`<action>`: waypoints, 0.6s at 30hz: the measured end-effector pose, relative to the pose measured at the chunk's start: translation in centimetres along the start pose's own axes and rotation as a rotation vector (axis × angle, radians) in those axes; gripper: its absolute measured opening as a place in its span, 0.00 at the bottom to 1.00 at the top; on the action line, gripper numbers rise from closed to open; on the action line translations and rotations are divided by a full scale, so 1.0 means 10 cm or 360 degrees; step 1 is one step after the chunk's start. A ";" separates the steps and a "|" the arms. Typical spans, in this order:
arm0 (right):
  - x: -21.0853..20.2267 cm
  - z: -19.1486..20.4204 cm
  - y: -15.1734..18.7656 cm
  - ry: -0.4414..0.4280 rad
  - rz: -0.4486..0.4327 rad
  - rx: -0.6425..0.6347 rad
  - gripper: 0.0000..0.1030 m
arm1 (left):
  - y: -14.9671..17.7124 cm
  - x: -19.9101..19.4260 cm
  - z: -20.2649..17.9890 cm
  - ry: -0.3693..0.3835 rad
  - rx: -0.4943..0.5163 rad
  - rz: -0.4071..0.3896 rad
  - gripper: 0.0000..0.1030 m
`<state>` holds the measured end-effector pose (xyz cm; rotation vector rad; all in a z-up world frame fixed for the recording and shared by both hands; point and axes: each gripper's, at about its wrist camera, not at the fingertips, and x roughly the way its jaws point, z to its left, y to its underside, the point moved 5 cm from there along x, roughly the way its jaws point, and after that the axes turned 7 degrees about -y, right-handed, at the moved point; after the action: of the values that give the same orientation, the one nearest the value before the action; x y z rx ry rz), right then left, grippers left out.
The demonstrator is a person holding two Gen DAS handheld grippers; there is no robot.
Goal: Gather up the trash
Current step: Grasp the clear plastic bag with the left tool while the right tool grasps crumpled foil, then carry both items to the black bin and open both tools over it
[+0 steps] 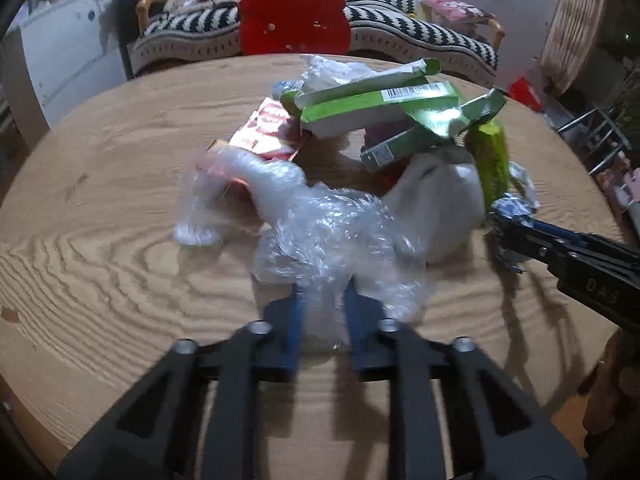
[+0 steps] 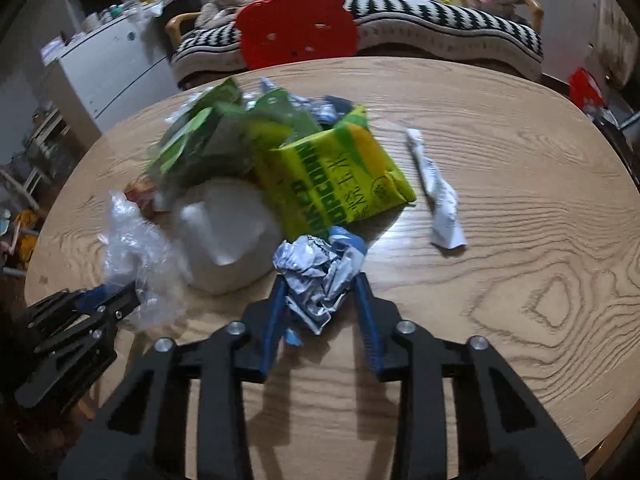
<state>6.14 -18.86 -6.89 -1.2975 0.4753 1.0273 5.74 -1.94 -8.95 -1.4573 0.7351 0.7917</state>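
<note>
The left hand-held gripper [image 1: 322, 292] was closed on a crumpled sheet of clear bubble wrap [image 1: 336, 232], its blue fingers [image 1: 294, 320] pressing the plastic from both sides at the near edge of the trash pile. The right hand-held gripper [image 2: 322, 284] had its fingers around a crumpled silver-and-blue foil wrapper [image 2: 316, 272]; the fingers appeared to touch the wad on both sides, though motion blur made the contact hard to confirm.

All the trash lay on the round wooden surface [image 1: 100, 240]. Behind the bubble wrap sat a white bag-like bundle [image 1: 440, 196], and above it a heap of green cardboard boxes [image 1: 380, 108] leaned on one another, one showing a barcode. A red-and-white packet [image 1: 268, 128] lay to the left of the boxes, partly under the plastic. In the right wrist view a yellow-green snack bag [image 2: 344, 168] rested just behind the foil wrapper, touching the white bundle [image 2: 228, 232], and a twisted white paper wrapper [image 2: 436, 192] lay apart to the right of the heap.

Beyond the surface stood a red chair back [image 1: 294, 20] and a sofa with a black-and-white patterned cover [image 1: 420, 36].
</note>
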 end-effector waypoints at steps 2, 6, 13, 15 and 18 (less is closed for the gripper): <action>-0.15 0.02 -0.02 -0.0013 -0.0058 -0.0009 0.29 | 0.03 -0.09 0.07 0.0023 -0.0027 0.0005 0.04; -0.46 0.00 -0.01 -0.0057 -0.0172 -0.0004 0.29 | 0.01 -0.38 0.14 0.0075 -0.0008 -0.0053 0.03; -0.91 -0.10 0.10 -0.0048 -0.0285 0.0006 0.29 | -0.10 -0.60 0.11 0.0103 0.0024 -0.0131 0.03; -1.09 -0.15 0.12 -0.0032 -0.0318 0.0019 0.29 | -0.12 -0.61 -0.01 0.0120 0.0051 -0.0129 0.03; -1.39 -0.39 0.21 0.0021 -0.0384 0.0059 0.29 | -0.15 -0.67 -0.21 0.0147 0.0118 -0.0157 0.03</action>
<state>-1.62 -27.51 1.90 -1.2946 0.3368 0.8056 3.32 -4.12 -2.52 -1.4594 0.7487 0.6187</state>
